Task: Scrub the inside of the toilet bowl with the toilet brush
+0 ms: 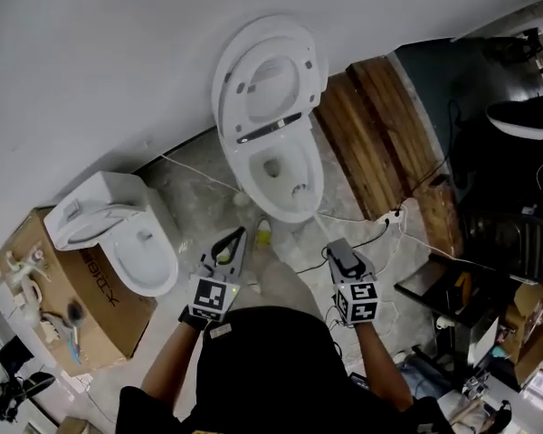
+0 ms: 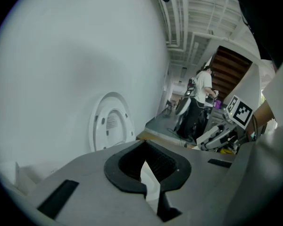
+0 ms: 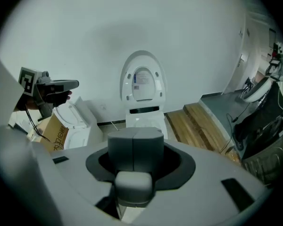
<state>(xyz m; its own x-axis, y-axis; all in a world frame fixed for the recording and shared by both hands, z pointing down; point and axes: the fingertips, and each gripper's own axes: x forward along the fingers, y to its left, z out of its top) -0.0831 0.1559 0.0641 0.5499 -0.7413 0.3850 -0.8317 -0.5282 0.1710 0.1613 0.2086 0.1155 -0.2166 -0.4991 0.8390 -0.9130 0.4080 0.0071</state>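
A white toilet [image 1: 276,165] stands against the wall with its lid [image 1: 270,75] raised and the bowl open; in the right gripper view the toilet [image 3: 142,119] is straight ahead. A small white and yellow object [image 1: 263,233] stands on the floor in front of it, too small to tell whether it is the brush. My left gripper [image 1: 226,245] hovers just left of that object, jaws spread in a V, empty. My right gripper [image 1: 341,253] is held to its right, its pads pressed together [image 3: 134,147] on nothing.
A second white toilet [image 1: 127,233] sits left on a cardboard box [image 1: 68,287]. Wooden planks [image 1: 371,134] lie to the right of the toilet, with cables [image 1: 380,233] across the floor. Cluttered equipment fills the right side. A person [image 2: 203,86] stands far off.
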